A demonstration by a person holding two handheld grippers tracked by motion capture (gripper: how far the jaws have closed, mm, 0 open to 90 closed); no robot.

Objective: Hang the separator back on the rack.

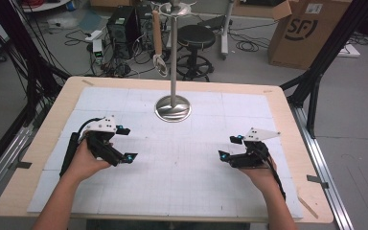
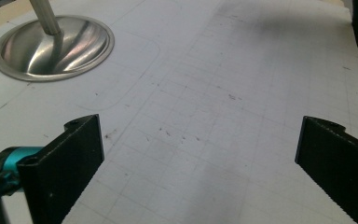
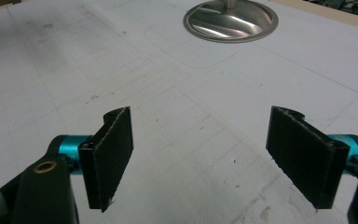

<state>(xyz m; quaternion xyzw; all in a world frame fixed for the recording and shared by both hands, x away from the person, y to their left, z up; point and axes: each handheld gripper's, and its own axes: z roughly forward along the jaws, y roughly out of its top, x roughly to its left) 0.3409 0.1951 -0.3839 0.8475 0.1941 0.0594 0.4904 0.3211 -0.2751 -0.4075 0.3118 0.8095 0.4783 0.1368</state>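
Both grippers, left (image 1: 126, 143) and right (image 1: 229, 146), rest released near the tabletop's front edge. Ladle (image 1: 158, 42) hangs on stand (image 1: 173, 108) near the rear edge; approach it level, jaws wide.

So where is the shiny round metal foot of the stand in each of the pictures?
High view: the stand's round base sits at the middle of the table, toward the far edge, ahead of both tools.
Left gripper view: the base is in the top left corner.
Right gripper view: the base is at the top, a little right of the middle.
Shared landmark: the white gridded mat under the base.
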